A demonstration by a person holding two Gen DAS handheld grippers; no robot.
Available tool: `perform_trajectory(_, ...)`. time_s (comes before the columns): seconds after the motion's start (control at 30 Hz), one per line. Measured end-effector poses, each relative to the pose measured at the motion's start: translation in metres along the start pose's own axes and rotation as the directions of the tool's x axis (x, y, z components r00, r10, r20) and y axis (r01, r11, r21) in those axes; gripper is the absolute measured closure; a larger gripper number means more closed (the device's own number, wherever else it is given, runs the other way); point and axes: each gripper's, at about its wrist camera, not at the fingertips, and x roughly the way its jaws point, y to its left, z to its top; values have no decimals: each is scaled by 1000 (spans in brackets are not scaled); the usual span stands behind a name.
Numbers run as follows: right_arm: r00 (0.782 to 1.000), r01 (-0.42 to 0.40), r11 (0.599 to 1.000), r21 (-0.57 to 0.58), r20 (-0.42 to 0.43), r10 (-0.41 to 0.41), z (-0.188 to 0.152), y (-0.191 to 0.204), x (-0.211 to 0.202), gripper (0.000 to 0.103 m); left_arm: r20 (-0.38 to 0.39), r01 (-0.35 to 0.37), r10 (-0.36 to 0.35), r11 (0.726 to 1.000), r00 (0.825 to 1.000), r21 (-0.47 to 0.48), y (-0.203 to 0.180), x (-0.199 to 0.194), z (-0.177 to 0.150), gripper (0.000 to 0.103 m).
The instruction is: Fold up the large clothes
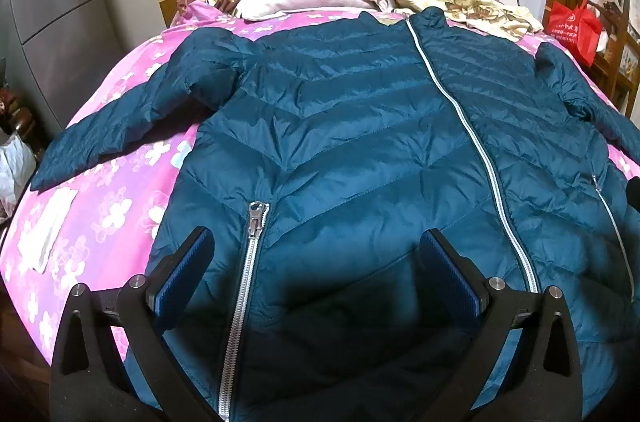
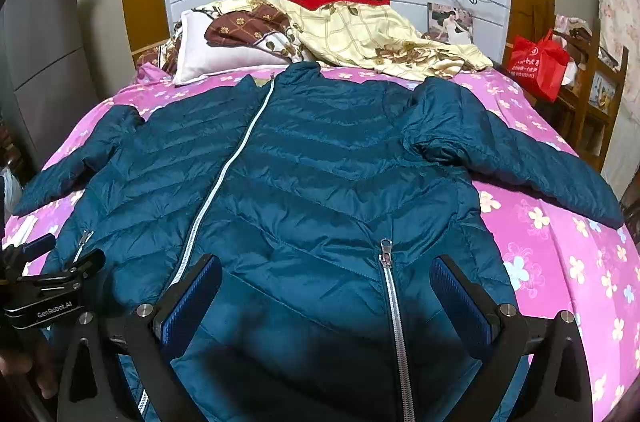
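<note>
- Blue-padded left gripper (image 1: pixel 316 262): jaws spread wide, nothing between the pads, poised over the near hem by the left pocket zip (image 1: pixel 250 254); judged ready to start, no fold yet made.
- Blue-padded right gripper (image 2: pixel 326 288): jaws likewise spread and empty, above the hem astride the right pocket zip (image 2: pixel 390 286).
- Teal quilted down jacket (image 1: pixel 360 142): laid front up and zipped shut across the middle of the bed, hem at the near edge, collar toward the far edge; flat spread judged to suit folding in from the sides.
- Left sleeve (image 1: pixel 120 126): stretched out toward the left edge of the bed, bunched at the shoulder.
- Right sleeve (image 2: pixel 520 158): stretched toward the right edge, likewise rumpled at the shoulder.
- White folded cloth (image 1: pixel 48 226): on the pink floral sheet (image 2: pixel 560 262) near the left edge, just beyond the left cuff; possible hindrance to a sleeve fold.
- Pillow (image 2: pixel 224 50) and yellow checked quilt (image 2: pixel 380 38): heaped along the far edge, just beside the collar; little spare room there.
- Red bag (image 2: pixel 538 62): off the bed, beyond the far right corner.
</note>
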Motion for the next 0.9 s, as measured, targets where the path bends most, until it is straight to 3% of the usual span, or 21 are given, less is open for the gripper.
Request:
perform_trajectory(0.67, 1000, 19, 999, -39, 20, -18, -2, 3, -4, 0, 6, -7, 7, 1000, 1000, -4, 1, -1, 0, 0)
perform_trajectory(0.8, 999, 27, 999, -46, 34, -25, -1, 5, -4, 0, 14, 36, -35, 996, 999, -83, 28, -4, 15, 0)
perform_trajectory(0.9, 1000, 22, 999, -34, 16, -21, -1, 6, 0, 0, 27, 54, -49, 978, 998, -201, 77, -10, 39, 0)
